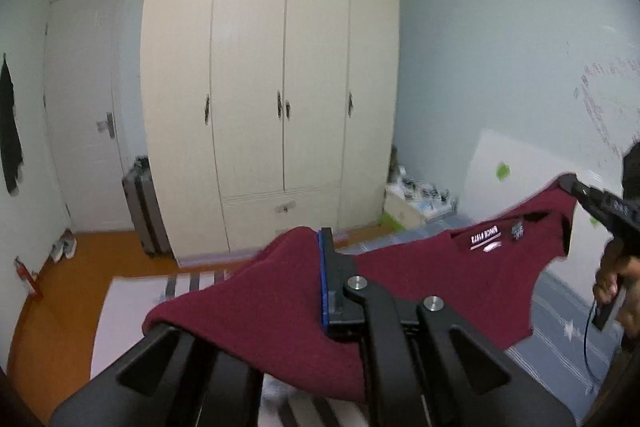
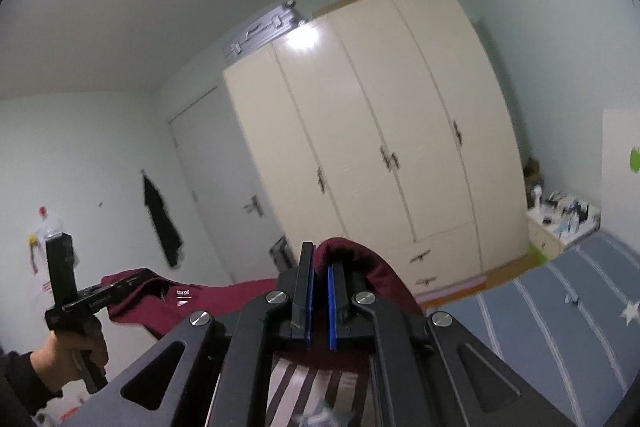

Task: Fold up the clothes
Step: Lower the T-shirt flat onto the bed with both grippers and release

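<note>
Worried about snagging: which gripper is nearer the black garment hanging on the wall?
Left. The left gripper, holding the maroon sweater, is on the side of the black garment; the right gripper holds the sweater's far end, away from it.

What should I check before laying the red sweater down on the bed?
1. Left tool clamped on sweater: ok.
2. Right tool clamped on sweater: ok.
3. Sweater spread between both tools, neck label visible: ok.
4. Lower hem hanging free, untwisted: cannot tell.
5. Bed surface free on the striped blue side: ok.
6. Area directly under the sweater free: cannot tell.
</note>
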Available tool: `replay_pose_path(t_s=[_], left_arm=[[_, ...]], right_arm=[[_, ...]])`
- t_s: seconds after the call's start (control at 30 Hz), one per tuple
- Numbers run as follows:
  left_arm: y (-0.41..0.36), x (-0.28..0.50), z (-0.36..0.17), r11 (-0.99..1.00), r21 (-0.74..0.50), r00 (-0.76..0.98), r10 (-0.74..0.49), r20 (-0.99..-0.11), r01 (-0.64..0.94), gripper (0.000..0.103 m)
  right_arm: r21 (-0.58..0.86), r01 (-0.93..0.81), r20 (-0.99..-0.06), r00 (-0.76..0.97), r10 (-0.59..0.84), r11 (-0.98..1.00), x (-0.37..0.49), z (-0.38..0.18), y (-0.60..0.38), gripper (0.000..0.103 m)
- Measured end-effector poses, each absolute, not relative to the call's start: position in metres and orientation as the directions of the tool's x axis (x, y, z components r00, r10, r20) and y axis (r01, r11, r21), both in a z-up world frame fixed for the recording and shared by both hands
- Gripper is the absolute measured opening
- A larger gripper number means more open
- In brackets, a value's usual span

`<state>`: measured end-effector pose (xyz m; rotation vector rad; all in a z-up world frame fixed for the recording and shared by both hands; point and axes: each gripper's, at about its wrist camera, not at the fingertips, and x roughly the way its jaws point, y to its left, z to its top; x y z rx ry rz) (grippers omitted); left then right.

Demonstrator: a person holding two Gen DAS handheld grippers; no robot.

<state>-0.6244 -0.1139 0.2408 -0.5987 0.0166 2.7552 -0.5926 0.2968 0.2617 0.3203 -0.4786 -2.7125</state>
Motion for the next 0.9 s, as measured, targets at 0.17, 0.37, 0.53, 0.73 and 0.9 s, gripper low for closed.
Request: replay_pose_path(t_s=[0.17, 0.37, 0.53, 0.73, 0.9], left_arm=[[-0.114, -0.53, 0.093, -0.952, -0.132, -0.762, 0.301, -0.573, -0.277, 0.002], [-0.106, -0.413, -0.106, -0.972, -0.184, -0.616, 0.233, -0.752, -0.143, 0.002], [-0.097, -0.353, -0.237, -0.989, -0.116, -0.47, 0.148, -0.87, -0.097, 0.002], [-0.093, -0.311, -0.31, -0.996, -0.079, -0.403, 0.087, -0.911, -0.036, 0.002], [-0.094, -0.292, -0.324, -0.996, -0.091, -0.415, 0.073, -0.907, 0.022, 0.002]], right_arm=[[0.406, 0.258, -0.312, -0.862, -0.399, -0.876, -0.506, 0.133, 0.294, 0.004], [0.463, 0.082, -0.591, -0.713, -0.377, -0.882, -0.421, -0.059, 0.293, 0.004], [0.421, -0.054, -0.795, -0.503, -0.34, -0.905, -0.354, -0.217, 0.284, 0.004], [0.377, -0.083, -0.868, -0.38, -0.321, -0.922, -0.322, -0.3, 0.275, 0.004], [0.384, -0.1, -0.874, -0.358, -0.327, -0.918, -0.304, -0.32, 0.277, 0.004]])
